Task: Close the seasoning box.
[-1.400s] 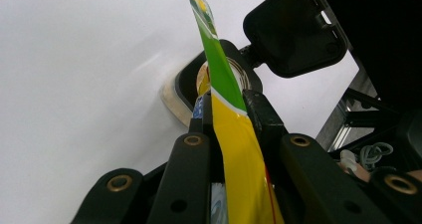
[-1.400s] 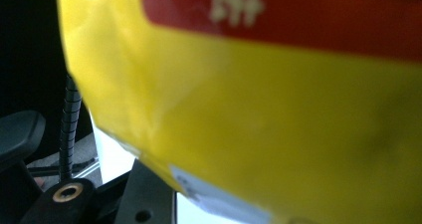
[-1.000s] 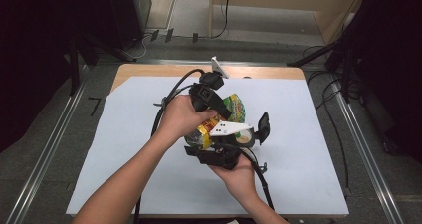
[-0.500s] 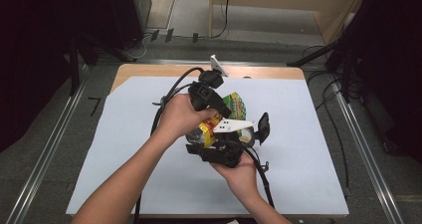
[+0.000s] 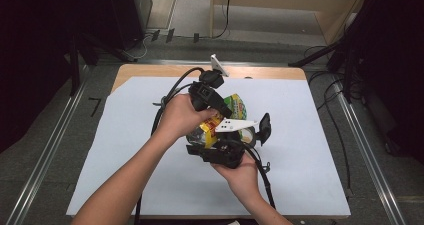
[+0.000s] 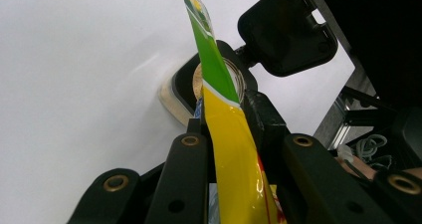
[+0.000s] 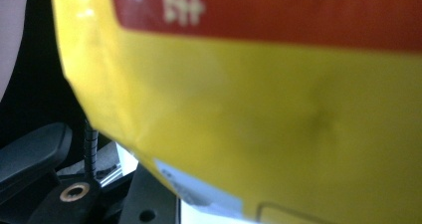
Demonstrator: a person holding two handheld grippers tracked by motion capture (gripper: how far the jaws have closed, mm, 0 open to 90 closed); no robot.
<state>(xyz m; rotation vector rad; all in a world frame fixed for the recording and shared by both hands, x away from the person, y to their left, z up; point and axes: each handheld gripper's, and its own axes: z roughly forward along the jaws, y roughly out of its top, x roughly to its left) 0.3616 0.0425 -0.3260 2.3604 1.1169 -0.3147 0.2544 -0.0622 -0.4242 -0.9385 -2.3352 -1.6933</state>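
Observation:
A snack bag [image 5: 234,107], yellow and green with a red band, is held up over the middle of the table between both grippers. My left gripper [image 5: 213,117] comes down on it from above. In the left gripper view its jaws are pinched on the bag [image 6: 226,134], which stands edge-on between them, so this gripper [image 6: 226,120] is shut on it. The right gripper [image 5: 231,136] sits underneath in an upturned hand. The bag [image 7: 278,114] lies right against its camera and hides its fingertips, so whether they press on the bag is unclear.
A white sheet [image 5: 310,135] covers the wooden table [image 5: 280,73]. Black cables [image 5: 170,92] trail from both grippers across it. Metal rails [image 5: 367,150] run along both sides of the table, with dark equipment beyond them.

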